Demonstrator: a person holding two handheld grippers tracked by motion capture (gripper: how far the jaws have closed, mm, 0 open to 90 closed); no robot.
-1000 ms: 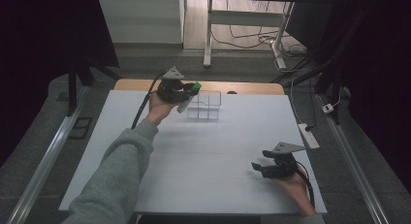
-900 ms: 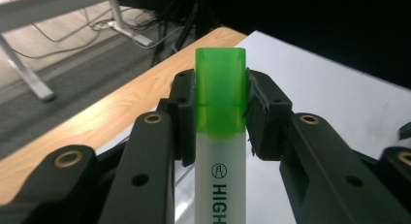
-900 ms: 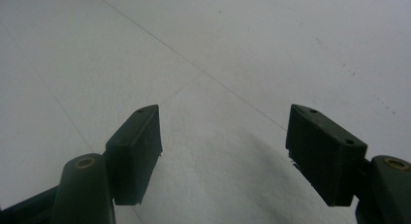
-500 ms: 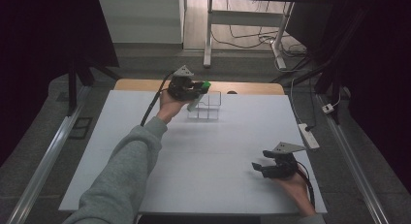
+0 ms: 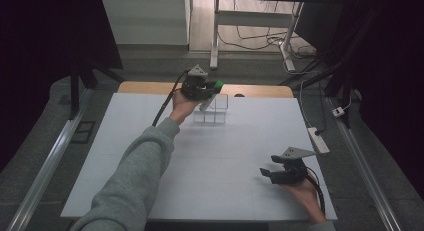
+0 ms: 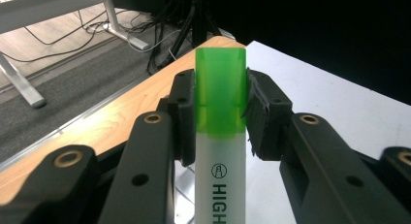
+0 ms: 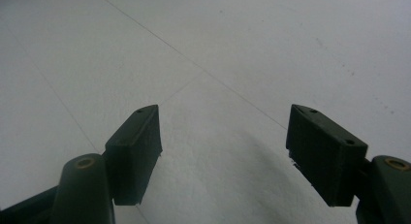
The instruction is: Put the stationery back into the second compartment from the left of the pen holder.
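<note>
Highlighter (image 6: 220,136) sits clamped in the left gripper (image 5: 202,88) at the table's twelve o'clock edge, just above the clear compartment rack (image 5: 212,109), its long axis running from green cap at one o'clock down toward seven. Right gripper (image 5: 280,173) rests at five o'clock, jaws spread and empty. White tabletop (image 5: 220,161) lies bare; beyond it, dim floor and cables.

My left tongs (image 6: 220,117) gripped a highlighter (image 6: 220,136) by its green cap, white barrel below; white table (image 6: 339,93) with wooden edge (image 6: 121,107) behind, cables on floor (image 6: 72,44).
</note>
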